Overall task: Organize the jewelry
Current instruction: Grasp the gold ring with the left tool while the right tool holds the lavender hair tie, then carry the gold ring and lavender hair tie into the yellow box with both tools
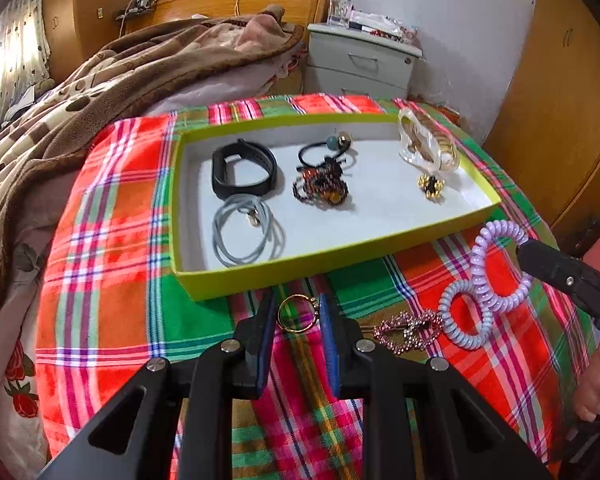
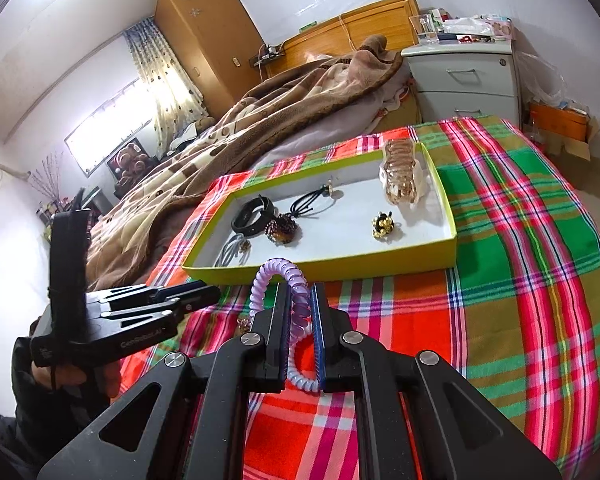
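I have my left tongs down over the plaid cloth on the bench, their blue pads on either side of a gold ring; the ring fills the gap and the pads look pressed against its rim, so I read that as a grasp. The ring sits just in front of the near wall of the yellow-green tray. My right tongs are clenched on a lilac spiral hair tie, whose coil arches up above the tips and runs down between the pads. In the left wrist view a second, paler spiral tie is touching that lilac one, and a pink rhinestone clip lies on the cloth just beside it, between the ring and the ties. Inside the tray I see a black wristband at the far left, a grey cord loop just in front of it, a beaded bracelet in the middle with a black hair elastic behind it, a small gold clip to the right, and a large clear claw clip leaning on the far right wall. A brown blanket lies over the bed beyond the bench.
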### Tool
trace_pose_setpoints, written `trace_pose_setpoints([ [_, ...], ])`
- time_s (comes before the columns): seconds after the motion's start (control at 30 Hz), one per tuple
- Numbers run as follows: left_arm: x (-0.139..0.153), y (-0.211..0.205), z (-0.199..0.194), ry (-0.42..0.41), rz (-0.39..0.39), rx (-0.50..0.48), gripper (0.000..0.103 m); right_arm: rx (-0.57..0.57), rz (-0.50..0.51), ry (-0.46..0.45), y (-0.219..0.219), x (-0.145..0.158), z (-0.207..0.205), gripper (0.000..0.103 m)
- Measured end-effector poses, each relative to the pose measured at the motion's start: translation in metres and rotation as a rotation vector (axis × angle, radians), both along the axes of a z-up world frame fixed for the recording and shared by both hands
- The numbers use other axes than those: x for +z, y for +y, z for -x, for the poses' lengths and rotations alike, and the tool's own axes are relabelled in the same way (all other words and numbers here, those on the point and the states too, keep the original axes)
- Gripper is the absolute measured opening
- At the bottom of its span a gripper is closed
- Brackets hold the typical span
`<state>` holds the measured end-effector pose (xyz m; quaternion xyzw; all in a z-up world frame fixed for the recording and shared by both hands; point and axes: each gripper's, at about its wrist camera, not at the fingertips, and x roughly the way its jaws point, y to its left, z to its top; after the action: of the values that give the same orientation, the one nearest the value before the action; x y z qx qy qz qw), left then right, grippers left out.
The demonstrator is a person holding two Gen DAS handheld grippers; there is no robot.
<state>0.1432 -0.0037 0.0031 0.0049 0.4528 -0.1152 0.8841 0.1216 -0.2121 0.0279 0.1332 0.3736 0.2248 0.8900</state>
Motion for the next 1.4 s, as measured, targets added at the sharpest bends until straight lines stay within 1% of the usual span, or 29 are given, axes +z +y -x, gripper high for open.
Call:
trace_pose_setpoints([
  [0.27,0.022,0.011,-0.003,-0.045,0.012,0.018,0.023,-0.013,0.025,-0.032,0.004,0.014,-0.012,0.010],
  [0.43,0.032,0.011,-0.013,-0.061,0.031,0.013,0.023,-0.037,0.056,-0.037,0.010,0.019,-0.029,0.010],
  [0.57,0.033,0.007,-0.023,-0.059,0.045,-0.002,0.023,-0.070,0.095,-0.031,0.015,0.020,-0.048,0.010],
  [0.77,0.026,-0.003,-0.038,-0.037,0.061,-0.019,0.023,-0.089,0.143,-0.009,0.027,0.013,-0.078,0.010],
  [0.93,0.019,-0.010,-0.047,-0.024,0.060,-0.022,0.023,-0.093,0.165,0.033,0.035,0.001,-0.101,0.010],
  [1.0,0.016,-0.012,-0.052,-0.018,0.061,-0.018,0.023,-0.097,0.177,0.048,0.036,-0.002,-0.106,0.010],
  [1.07,0.013,-0.014,-0.054,-0.019,0.040,-0.016,0.023,-0.104,0.204,0.067,0.038,-0.006,-0.112,0.010],
  [1.13,0.009,-0.013,-0.056,-0.007,0.039,-0.014,0.023,-0.102,0.212,0.077,0.039,-0.010,-0.116,0.010],
  [1.4,-0.003,-0.014,-0.064,0.022,0.034,-0.012,0.023,-0.095,0.290,0.082,0.046,-0.017,-0.124,0.010],
])
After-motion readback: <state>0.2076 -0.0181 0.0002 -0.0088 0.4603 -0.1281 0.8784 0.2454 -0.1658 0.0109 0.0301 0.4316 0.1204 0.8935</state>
